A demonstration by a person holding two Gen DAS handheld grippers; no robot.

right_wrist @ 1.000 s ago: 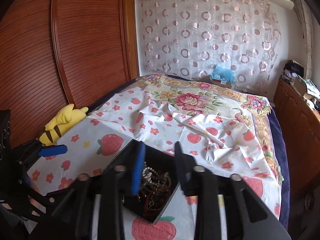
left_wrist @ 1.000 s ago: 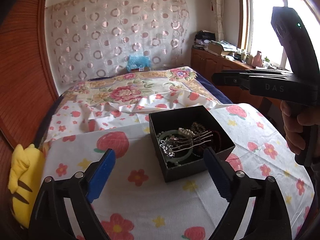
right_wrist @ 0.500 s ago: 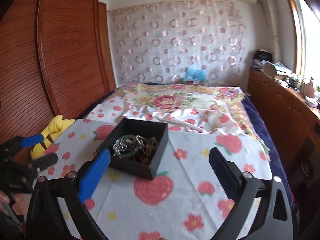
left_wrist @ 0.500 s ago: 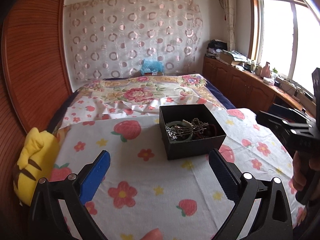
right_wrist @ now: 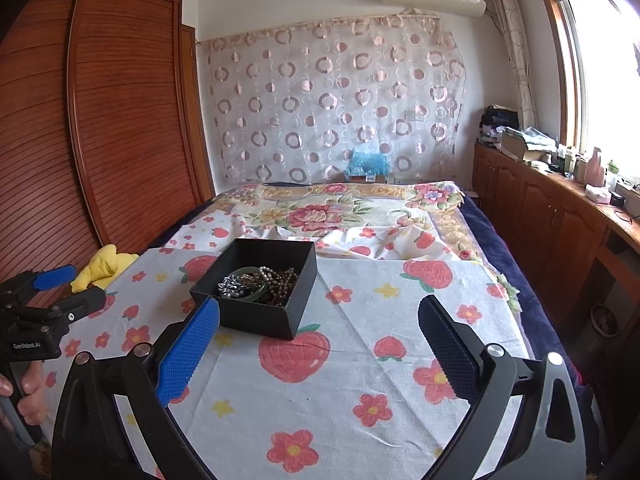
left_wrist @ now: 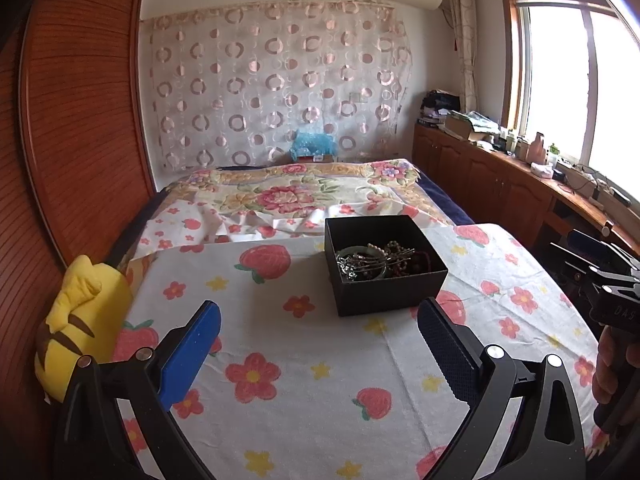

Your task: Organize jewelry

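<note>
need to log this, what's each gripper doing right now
left gripper: open, holding nothing
right gripper: open, holding nothing, jaws have just been opening

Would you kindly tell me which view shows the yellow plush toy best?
The left wrist view: the toy lies close at the bed's left edge, its brown stripes visible. The right wrist view shows only a small yellow part behind the left claw.

One black box [left_wrist: 384,276], one yellow plush toy [left_wrist: 80,320], two hand-held grippers: left [left_wrist: 318,346], right [right_wrist: 318,344].
</note>
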